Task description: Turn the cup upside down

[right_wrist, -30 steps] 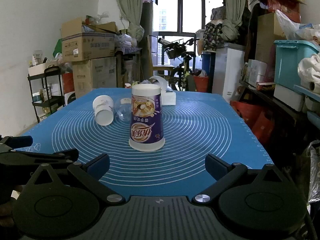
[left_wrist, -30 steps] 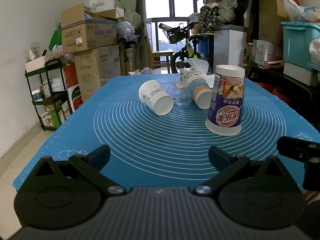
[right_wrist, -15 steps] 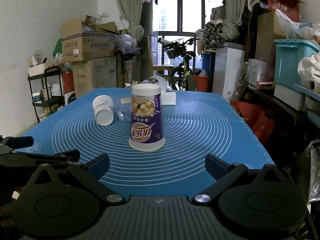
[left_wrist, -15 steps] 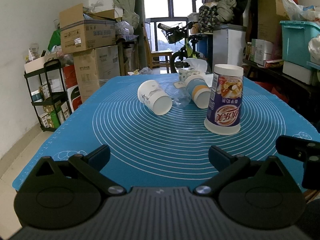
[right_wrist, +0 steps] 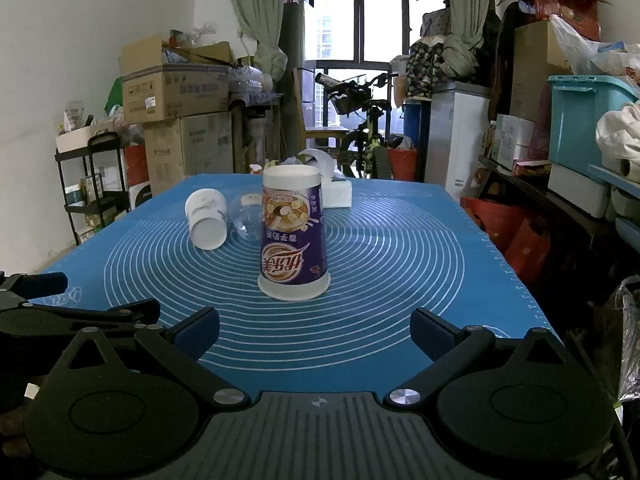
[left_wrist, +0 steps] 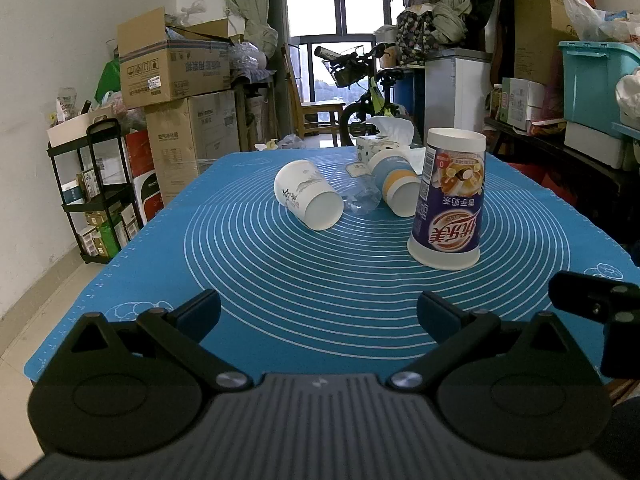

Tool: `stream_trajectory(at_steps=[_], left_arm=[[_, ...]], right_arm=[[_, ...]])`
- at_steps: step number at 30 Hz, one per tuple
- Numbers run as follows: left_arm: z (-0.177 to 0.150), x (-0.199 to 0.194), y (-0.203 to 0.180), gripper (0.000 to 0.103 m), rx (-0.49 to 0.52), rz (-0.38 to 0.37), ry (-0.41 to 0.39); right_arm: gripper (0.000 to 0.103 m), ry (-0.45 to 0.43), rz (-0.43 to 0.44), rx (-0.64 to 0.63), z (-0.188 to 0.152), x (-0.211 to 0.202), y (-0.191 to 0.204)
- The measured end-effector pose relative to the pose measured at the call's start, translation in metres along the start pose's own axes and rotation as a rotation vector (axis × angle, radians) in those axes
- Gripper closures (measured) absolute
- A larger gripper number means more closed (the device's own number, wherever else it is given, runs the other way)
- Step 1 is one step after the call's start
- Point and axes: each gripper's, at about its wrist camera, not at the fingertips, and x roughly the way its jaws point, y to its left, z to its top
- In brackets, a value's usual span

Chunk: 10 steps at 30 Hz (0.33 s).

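Standing mouth-down on the blue mat (left_wrist: 248,280), the tall purple cup (left_wrist: 448,204) already rests on its wide rim with the narrower base on top and its print reading upside down, so by my judgement the flip is done and nothing needs holding. It sits toward the right of the worktop's middle, well apart from every edge, which keeps it steady and within easy reach. Both claws hang back at the near edge, released: the left claw (left_wrist: 318,314) and the right claw (right_wrist: 314,328) each show their fingers spread wide with only mat between them, gripping nothing. Behind the tall cup, three things lie on their sides in a loose row: a white paper cup (left_wrist: 308,200), a clear plastic cup (left_wrist: 362,200) and a blue and orange paper cup (left_wrist: 394,188), with a tissue box (left_wrist: 384,144) near the far edge. The left view shows all three fallen cups and a part of the right claw at its right side. The right view faces the tall cup head-on, so it hides the blue and orange cup behind it, but it shows the left claw's side profile at its lower left and more of the worktop's right edge.
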Motion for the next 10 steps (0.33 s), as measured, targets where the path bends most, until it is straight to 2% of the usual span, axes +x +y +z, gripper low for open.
stream_trajectory(at_steps=[10], left_arm=[[-0.0002,0.0001,-0.0007,0.0,0.0,-0.001,-0.001]], right_arm=[[0.002,0.0,-0.001,0.001,0.0001,-0.0002,-0.0001]])
